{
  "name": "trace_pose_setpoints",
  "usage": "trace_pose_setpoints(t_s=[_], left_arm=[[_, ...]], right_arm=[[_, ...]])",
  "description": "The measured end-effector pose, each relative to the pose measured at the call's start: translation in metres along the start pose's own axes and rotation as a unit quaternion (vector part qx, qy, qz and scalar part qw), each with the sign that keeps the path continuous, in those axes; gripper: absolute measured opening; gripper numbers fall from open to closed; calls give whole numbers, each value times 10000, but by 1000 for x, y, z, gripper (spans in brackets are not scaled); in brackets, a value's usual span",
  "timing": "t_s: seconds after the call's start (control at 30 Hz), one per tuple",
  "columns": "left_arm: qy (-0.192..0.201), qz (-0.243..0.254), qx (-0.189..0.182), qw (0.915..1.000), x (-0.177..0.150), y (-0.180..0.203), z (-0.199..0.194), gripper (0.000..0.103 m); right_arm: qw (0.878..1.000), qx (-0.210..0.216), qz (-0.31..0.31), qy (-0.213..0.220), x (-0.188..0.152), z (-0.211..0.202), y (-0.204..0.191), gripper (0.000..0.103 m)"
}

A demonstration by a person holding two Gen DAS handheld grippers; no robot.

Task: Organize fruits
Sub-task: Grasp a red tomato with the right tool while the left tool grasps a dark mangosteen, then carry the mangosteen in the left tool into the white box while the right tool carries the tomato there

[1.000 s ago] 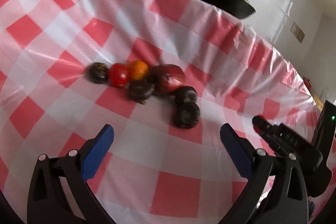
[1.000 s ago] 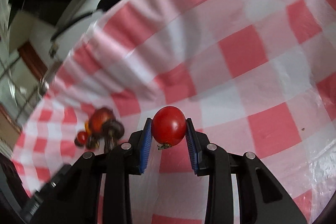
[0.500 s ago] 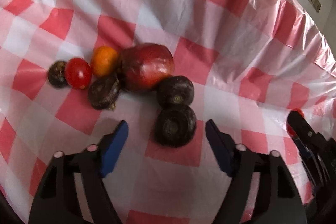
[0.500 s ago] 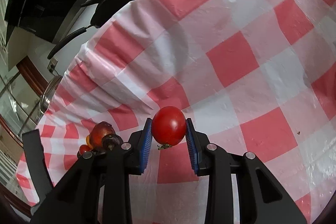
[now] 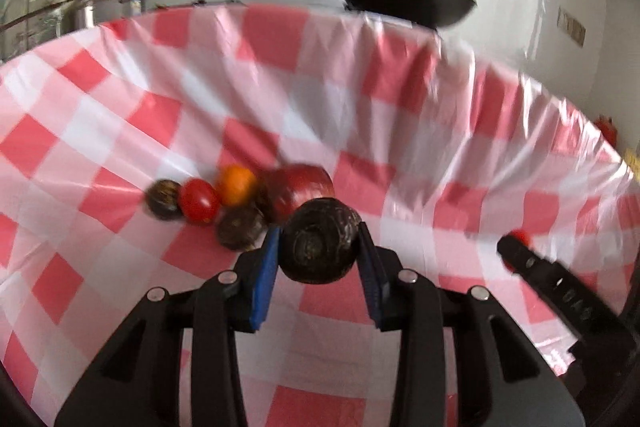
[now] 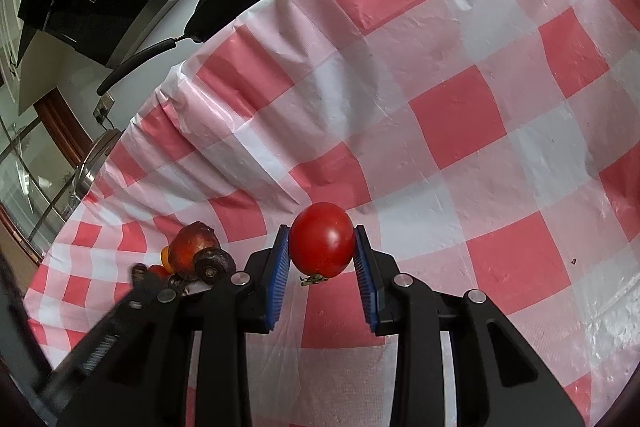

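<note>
The left tool (image 5: 318,251) is closing on a dark fruit (image 5: 320,241), seemingly lifting it from the pile (image 5: 224,199) for sorting; the right tool (image 6: 320,251) is pinching a tomato (image 6: 322,239) above the worktop (image 6: 500,147).

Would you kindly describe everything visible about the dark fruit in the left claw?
The dark fruit is round, blackish-brown and matte, with faint concentric rings around a small central scar facing the camera. It sits between the blue pads of the left claw, whose jaws are closing on its sides, and appears lifted off the checked tablecloth. Behind it lies the pile of remaining fruit.
</note>
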State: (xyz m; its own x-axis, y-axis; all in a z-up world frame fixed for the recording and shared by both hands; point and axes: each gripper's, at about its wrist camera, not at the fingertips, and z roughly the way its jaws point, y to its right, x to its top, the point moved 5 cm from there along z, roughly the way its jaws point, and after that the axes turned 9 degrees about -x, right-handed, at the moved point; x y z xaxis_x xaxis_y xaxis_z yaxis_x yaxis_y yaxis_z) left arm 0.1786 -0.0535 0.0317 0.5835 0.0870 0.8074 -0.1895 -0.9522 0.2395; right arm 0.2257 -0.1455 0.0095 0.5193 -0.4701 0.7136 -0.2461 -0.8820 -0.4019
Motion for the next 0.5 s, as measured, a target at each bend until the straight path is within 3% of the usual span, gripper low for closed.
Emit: trace_pose_setpoints(t_s=[0.3,0.5], left_arm=[[403,-475,31,9981,-4,-19,-47,38],[457,-609,98,9971,-18,-34,-69,38]], right_arm=[[10000,13,-47,-19,-1,2,-1,32],[10000,10,-51,-14,-1,1,-2,32]])
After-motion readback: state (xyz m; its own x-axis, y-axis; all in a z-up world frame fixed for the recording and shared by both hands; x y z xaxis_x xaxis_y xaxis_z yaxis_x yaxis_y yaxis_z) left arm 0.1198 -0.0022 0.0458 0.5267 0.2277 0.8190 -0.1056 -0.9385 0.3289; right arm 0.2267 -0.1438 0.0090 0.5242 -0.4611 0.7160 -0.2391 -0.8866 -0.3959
